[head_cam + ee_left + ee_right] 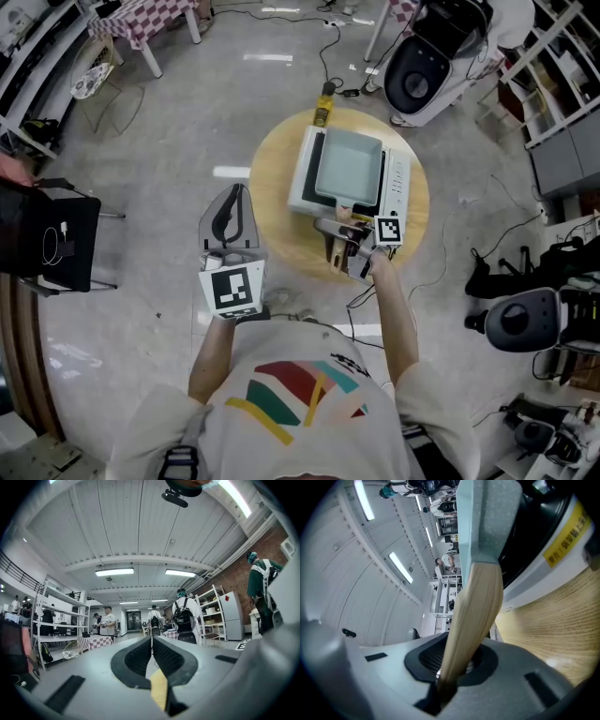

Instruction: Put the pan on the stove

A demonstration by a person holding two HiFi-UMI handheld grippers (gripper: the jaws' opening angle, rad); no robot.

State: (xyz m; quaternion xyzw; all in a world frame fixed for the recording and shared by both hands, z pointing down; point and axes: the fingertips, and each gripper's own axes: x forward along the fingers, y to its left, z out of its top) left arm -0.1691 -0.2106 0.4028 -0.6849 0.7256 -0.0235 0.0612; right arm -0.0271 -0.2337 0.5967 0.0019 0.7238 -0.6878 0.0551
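Note:
A square pale green pan (349, 167) sits on the white stove (397, 178), which stands on a round wooden table (272, 187). Its wooden handle (343, 214) points toward me, and my right gripper (337, 234) is shut on it. In the right gripper view the handle (476, 616) runs from between the jaws of the right gripper (454, 660) up to the pan (487, 517), with the stove (562, 545) beside it. My left gripper (238, 190) hangs left of the table, over the floor, shut and empty. In its own view the left gripper (151, 641) faces the room.
A yellow item (324, 105) lies at the table's far edge. A black chair (56, 239) stands at the left and a white and black machine (427, 70) behind the table. Cables and equipment (525, 319) cover the floor at the right. Several people stand by the shelves (183, 616).

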